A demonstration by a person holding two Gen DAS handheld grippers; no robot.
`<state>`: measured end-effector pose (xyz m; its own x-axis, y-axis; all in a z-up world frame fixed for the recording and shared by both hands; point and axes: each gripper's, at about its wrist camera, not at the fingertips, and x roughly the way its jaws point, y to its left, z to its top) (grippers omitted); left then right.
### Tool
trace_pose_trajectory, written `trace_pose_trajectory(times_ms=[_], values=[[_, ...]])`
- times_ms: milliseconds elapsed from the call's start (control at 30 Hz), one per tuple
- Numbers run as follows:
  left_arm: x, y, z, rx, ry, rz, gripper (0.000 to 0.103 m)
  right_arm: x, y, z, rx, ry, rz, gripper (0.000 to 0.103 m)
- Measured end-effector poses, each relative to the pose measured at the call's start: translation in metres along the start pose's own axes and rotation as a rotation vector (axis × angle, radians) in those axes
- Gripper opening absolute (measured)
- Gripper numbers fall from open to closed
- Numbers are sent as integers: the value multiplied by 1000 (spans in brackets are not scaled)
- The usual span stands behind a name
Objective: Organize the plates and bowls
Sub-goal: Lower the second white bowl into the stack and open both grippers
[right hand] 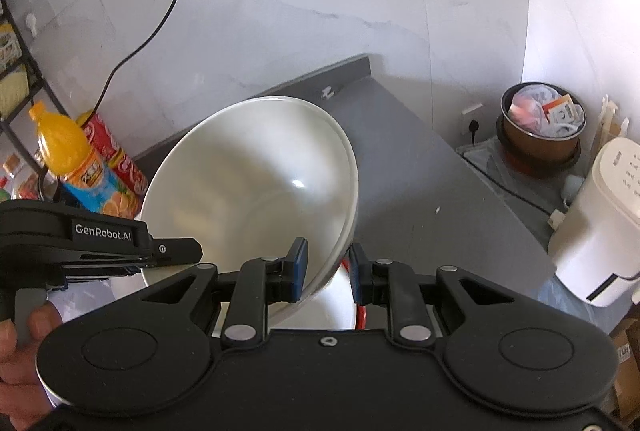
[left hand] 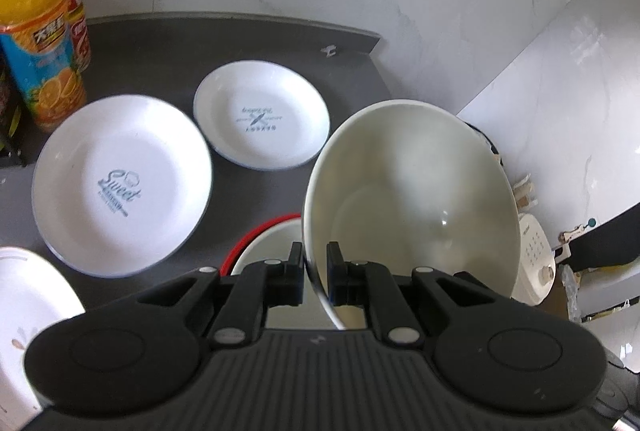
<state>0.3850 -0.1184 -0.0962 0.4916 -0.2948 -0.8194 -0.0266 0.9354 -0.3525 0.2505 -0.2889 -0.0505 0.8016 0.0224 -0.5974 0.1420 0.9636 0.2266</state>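
Two grippers pinch one white bowl (left hand: 416, 199) from opposite sides of its rim. The left gripper (left hand: 314, 269) has its jaws closed on the near left edge of the rim, one finger inside the wall and one outside. The right gripper (right hand: 326, 269) straddles the right edge of the same bowl (right hand: 256, 187) in the same way, though its outer pad seems to stand a little off the wall, so whether it truly grips is hard to say. The bowl is tilted, its mouth turned toward the cameras, and it is lifted off the grey counter (left hand: 168, 51).

Under the bowl, just beyond the fingers, sits a second white bowl with a red rim (left hand: 264, 239); the right wrist view shows that red rim (right hand: 362, 311) too.

On the counter to the left lie two white plates with blue rims: a larger one printed "Sweet" (left hand: 120, 187) and a smaller one (left hand: 262, 115) behind it, near each other but apart. Part of another white plate (left hand: 28, 311) shows at the lower left corner.

An orange juice bottle (left hand: 36, 31) and a red bottle (left hand: 78, 23) stand upright at the counter's far left. In the right wrist view a hand (right hand: 20, 351) holds the left gripper's handle, and a bin (right hand: 540, 127) and a white appliance (right hand: 596, 223) stand on the floor beyond the counter.
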Motion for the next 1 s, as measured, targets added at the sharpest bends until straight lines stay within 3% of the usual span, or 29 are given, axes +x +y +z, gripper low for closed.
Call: trace_pose_trajectory(times_ms=[467,1000], values=[[-1,17,-32,-14,43,33,9,-3,15,-35,-22,76,-3,22],[13,32,-50,-70,81,81,9,16,18,-44,-73,183,20,23]])
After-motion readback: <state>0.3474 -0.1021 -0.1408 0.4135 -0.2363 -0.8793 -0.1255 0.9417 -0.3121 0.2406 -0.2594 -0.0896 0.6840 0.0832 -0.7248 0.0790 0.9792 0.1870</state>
